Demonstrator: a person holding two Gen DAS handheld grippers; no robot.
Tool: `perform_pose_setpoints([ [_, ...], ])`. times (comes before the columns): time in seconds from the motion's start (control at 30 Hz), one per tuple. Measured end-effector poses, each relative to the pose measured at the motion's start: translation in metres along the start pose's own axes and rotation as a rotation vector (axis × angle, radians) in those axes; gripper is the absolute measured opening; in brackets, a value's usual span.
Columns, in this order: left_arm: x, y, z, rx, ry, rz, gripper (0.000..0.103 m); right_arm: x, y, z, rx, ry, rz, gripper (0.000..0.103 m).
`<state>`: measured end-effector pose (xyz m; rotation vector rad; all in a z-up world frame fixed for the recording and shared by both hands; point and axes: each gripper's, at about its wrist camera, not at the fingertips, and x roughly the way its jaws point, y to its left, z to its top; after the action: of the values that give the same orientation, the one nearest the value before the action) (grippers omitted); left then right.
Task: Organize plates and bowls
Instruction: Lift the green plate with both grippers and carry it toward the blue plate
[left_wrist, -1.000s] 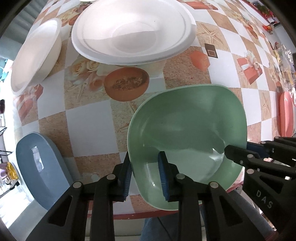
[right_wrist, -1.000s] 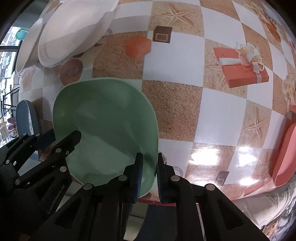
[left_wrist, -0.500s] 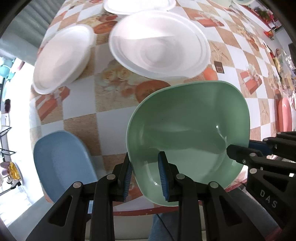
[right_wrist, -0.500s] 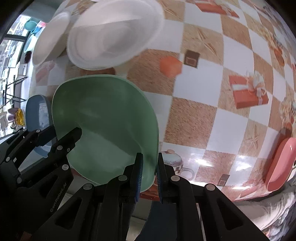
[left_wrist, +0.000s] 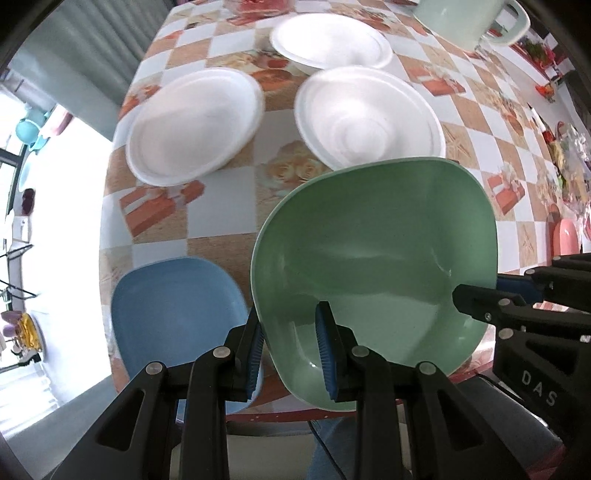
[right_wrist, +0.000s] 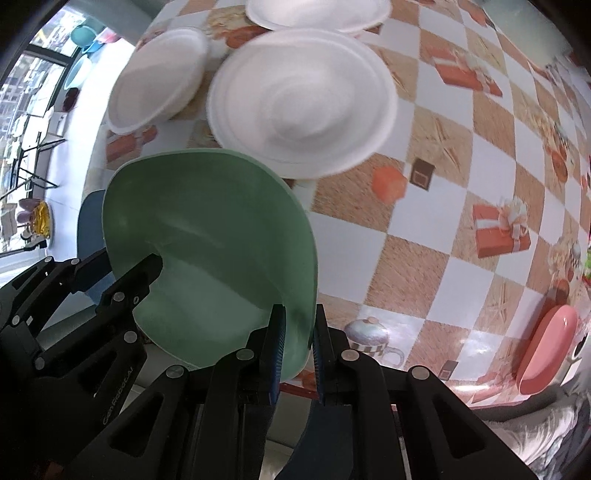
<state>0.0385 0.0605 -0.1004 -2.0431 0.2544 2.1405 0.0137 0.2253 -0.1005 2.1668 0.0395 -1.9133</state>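
Note:
A green squarish bowl (left_wrist: 373, 258) hangs above the table's near edge, carried by both grippers. My left gripper (left_wrist: 291, 328) is shut on the bowl's near-left rim, one pad inside and one outside. My right gripper (right_wrist: 298, 328) is shut on the right rim of the same green bowl (right_wrist: 207, 243). Below and to the left lies a blue bowl (left_wrist: 173, 306) on the table. Three white foam bowls sit farther back: one at the left (left_wrist: 192, 125), one in the middle (left_wrist: 369, 118), one behind (left_wrist: 328, 44).
A checkered tablecloth with gift-box and starfish prints (right_wrist: 436, 221) covers the table. A pink dish (right_wrist: 546, 350) lies at the right near edge. A pale green pot (left_wrist: 465, 18) stands at the far end. The floor and a bright window show at the left.
Both grippers rose with the green bowl and drew back from the table. More of the table shows: the blue bowl and the white bowls look smaller and farther off.

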Motion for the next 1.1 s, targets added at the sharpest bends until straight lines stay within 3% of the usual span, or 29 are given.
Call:
perform_pose_setpoints([
  [0.53, -0.029, 0.025, -0.012, -0.168, -0.055, 0.029, 0.030, -0.027, 0.086, 0.007, -0.136, -0.020, -0.015, 0.016],
  [0.93, -0.033, 0.078, -0.016, -0.295, -0.072, 0.057, 0.030, -0.033, 0.142, 0.013, -0.217, -0.009, -0.022, 0.016],
  [1.1, -0.036, 0.101, -0.035, -0.353, -0.072, 0.075, 0.030, -0.024, 0.162, 0.017, -0.255, 0.013, -0.015, 0.016],
])
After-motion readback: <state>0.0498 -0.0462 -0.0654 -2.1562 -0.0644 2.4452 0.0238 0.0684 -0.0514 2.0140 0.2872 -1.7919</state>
